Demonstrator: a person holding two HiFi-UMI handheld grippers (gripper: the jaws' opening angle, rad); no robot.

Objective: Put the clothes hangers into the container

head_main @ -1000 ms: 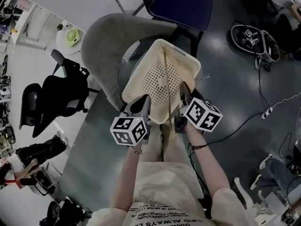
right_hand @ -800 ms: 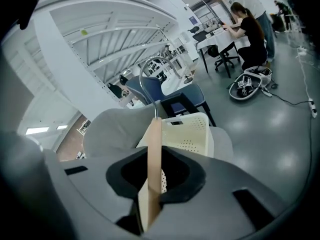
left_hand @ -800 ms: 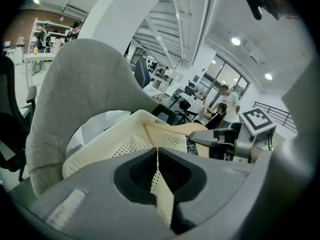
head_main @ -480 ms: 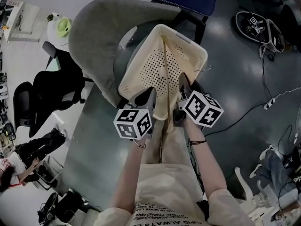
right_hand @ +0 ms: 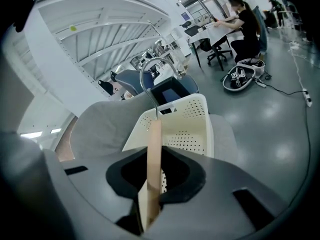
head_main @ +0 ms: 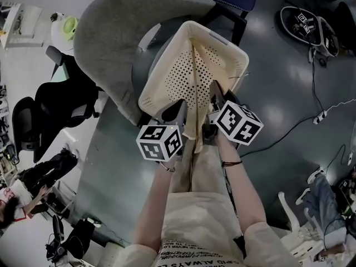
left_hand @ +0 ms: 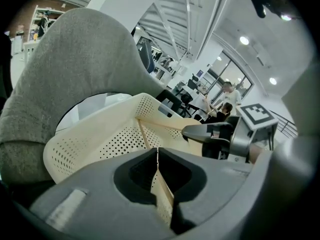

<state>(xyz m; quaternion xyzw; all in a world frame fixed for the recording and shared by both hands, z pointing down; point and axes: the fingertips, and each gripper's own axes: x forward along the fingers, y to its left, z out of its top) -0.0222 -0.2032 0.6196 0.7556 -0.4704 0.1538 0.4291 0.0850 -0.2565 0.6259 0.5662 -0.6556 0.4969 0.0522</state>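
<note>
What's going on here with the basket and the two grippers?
A person is holding one wooden clothes hanger with both tools. The left hand-held gripper and the right hand-held gripper are each shut on its wooden bar, and its metal hook points away from them. The hanger reaches over the open cream perforated basket, which rests on a grey chair. It has not been let go yet.

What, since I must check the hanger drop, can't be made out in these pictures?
- Head view: the near end of the basket and the lower end of the hanger, behind the left tool and right tool.
- Right tool view: the basket's floor, behind that tool's own body.
- Head view: the seat of the chair, under the basket.
</note>
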